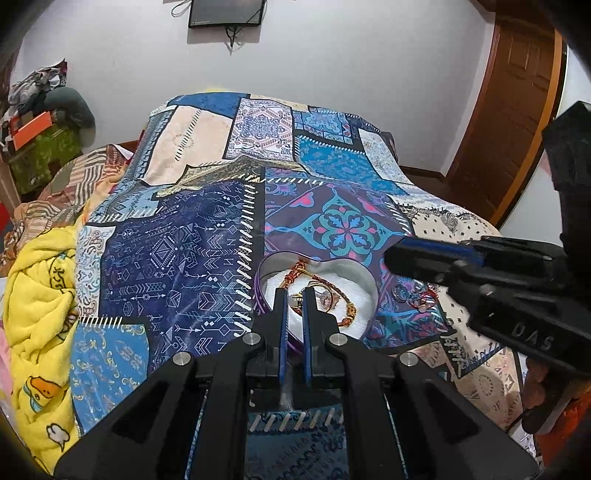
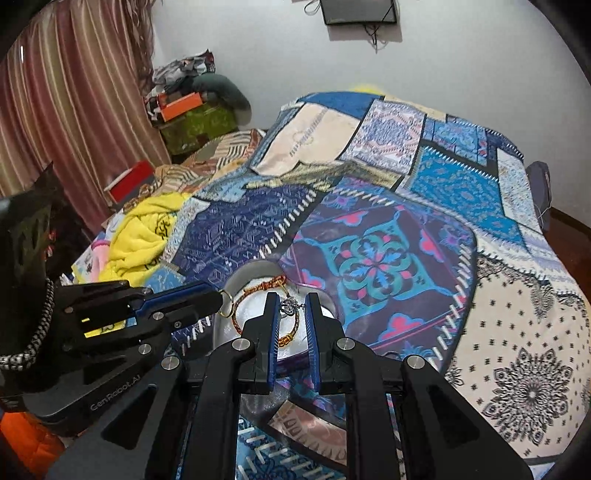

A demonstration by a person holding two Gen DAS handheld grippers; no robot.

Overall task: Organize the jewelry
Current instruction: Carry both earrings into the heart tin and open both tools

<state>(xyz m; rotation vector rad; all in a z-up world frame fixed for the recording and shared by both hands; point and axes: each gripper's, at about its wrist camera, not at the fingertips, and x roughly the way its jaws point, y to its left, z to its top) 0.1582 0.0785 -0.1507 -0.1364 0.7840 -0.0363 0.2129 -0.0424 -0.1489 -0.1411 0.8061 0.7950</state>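
Left gripper [image 2: 218,299] pinches a gold ring [image 2: 226,308] at its closed tips, just over the near-left rim of the heart-shaped box [image 2: 240,273]; right gripper [image 2: 291,308] hovers part-open and empty above the bracelet [image 2: 258,291] lying inside, directly ahead.

A patchwork bedspread [image 1: 207,236] in blues and purples covers the bed — a yellow blanket [image 1: 40,306] bunched at its left edge. A dark screen [image 1: 226,13] hangs on the white wall; a wooden door [image 1: 513,110] stands right, striped curtains [image 2: 70,110] left.
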